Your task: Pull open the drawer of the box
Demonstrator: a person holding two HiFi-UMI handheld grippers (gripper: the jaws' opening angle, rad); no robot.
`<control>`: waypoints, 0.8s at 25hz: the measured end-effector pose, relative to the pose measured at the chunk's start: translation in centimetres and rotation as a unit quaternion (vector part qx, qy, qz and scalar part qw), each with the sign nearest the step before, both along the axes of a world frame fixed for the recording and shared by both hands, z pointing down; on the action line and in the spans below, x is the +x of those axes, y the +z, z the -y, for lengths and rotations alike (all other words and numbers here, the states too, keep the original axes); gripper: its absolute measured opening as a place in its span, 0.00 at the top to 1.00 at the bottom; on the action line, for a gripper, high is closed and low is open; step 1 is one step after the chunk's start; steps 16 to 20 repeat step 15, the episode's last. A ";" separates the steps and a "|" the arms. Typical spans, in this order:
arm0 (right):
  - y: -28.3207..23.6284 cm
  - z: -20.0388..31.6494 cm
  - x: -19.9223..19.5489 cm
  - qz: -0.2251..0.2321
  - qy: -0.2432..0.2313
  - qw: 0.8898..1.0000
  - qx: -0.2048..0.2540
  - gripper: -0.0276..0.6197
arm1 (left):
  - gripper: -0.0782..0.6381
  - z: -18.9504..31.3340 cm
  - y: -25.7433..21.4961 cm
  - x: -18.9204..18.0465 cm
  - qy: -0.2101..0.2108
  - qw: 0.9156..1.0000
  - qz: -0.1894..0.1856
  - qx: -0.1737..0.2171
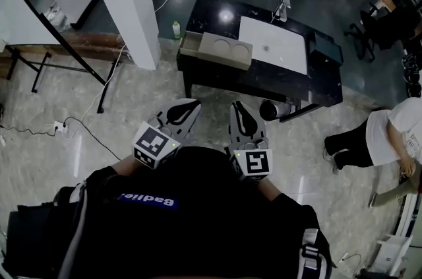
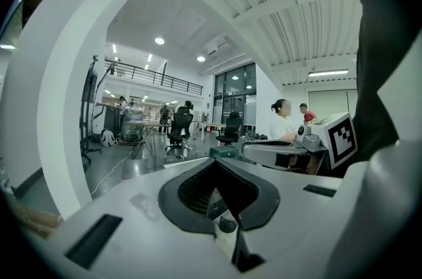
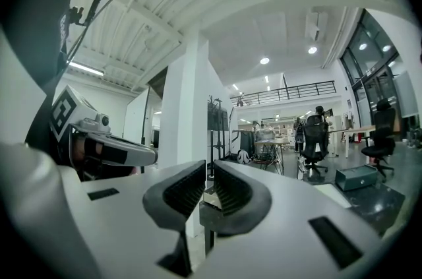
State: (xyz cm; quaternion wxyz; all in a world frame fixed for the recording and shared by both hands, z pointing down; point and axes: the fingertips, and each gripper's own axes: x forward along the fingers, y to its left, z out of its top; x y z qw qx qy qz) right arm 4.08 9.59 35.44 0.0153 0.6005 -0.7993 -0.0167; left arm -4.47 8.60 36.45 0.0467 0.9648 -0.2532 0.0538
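**Standing off from the bench, both grippers empty**

The person stands back from the bench [image 1: 206, 19], with bare floor between. Both tools are held close to the chest. The left hand-held gripper [image 1: 194, 104] has its jaws closed tip to tip, with nothing between them. The right hand-held gripper [image 1: 236, 106] has its jaws a mere slit apart and is also empty. Neither is near the box [image 1: 227, 51], which lies on the bench's left end beside a white mat [image 1: 273, 45]. A shallow open tray sticks out of the box's left end. I take it for the drawer [image 1: 190, 45], and it looks already drawn out. If so, little is left to do. From here I cannot tell whether it is fully out.
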 end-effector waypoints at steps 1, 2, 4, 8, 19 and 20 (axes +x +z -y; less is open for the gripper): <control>0.0 0.0 0.0 0.001 0.000 1.000 -0.001 0.90 | 0.89 0.0 0.0 0.0 0.000 1.000 0.000 0.000; 0.0 -0.1 0.0 0.001 0.000 1.000 -0.002 0.90 | 0.89 -0.1 0.0 -0.1 0.000 1.000 0.001 0.000; 0.3 -0.3 0.1 -0.004 0.005 1.000 -0.013 0.90 | 0.89 -0.2 0.0 -0.1 0.001 1.000 0.001 0.000; 1.0 -0.8 0.7 -0.017 0.016 0.999 -0.034 0.90 | 0.89 -0.6 0.3 0.3 0.004 1.000 0.002 0.001; 1.3 -1.1 2.0 -0.002 0.021 0.999 -0.030 0.90 | 0.89 -0.9 0.4 1.4 0.011 1.000 0.004 -0.003; 1.3 -1.1 2.0 -0.002 0.021 0.999 -0.030 0.90 | 0.89 -0.9 0.4 1.4 0.011 1.000 0.004 -0.003</control>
